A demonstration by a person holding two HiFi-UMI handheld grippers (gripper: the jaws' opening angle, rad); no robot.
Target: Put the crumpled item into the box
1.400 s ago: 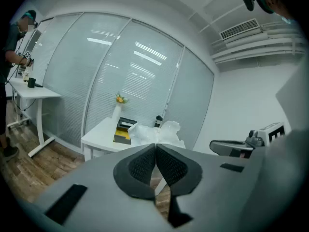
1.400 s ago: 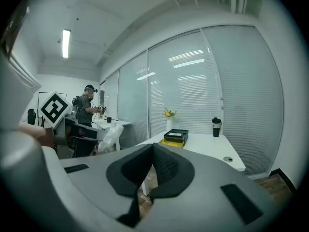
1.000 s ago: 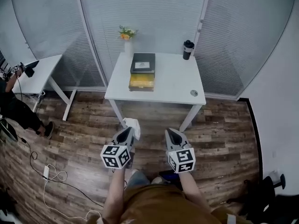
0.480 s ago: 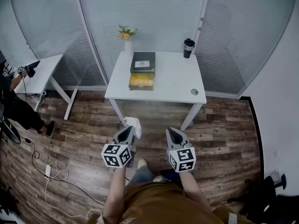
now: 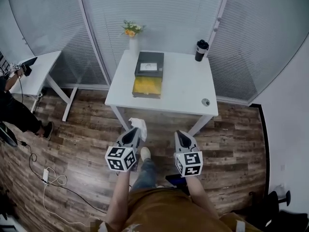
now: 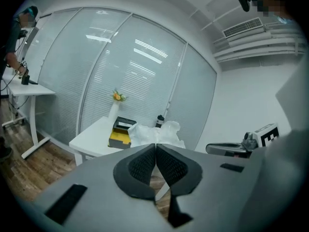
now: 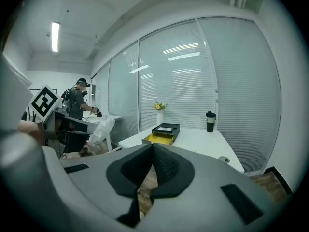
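My left gripper (image 5: 137, 132) is shut on a crumpled white item (image 5: 138, 126), which sticks out past the jaw tips (image 6: 155, 133) over the wooden floor. My right gripper (image 5: 179, 135) is shut with nothing in it and is held beside the left one. Ahead stands a white table (image 5: 183, 88). On it lies an open box with a yellow inside (image 5: 147, 86) and a black lid (image 5: 149, 64) behind it. Both gripper views show the box (image 6: 119, 137) (image 7: 158, 138) some way off.
A vase of flowers (image 5: 132, 36) and a black tumbler (image 5: 201, 50) stand at the table's back edge, and a small round object (image 5: 206, 101) lies near its front right corner. At left are a second white desk (image 5: 34, 76) and a person (image 5: 14, 112). A white cable (image 5: 53, 180) lies on the floor.
The table and box have come closer and lower in the head view as I step forward. Both grippers keep their hold and spacing.
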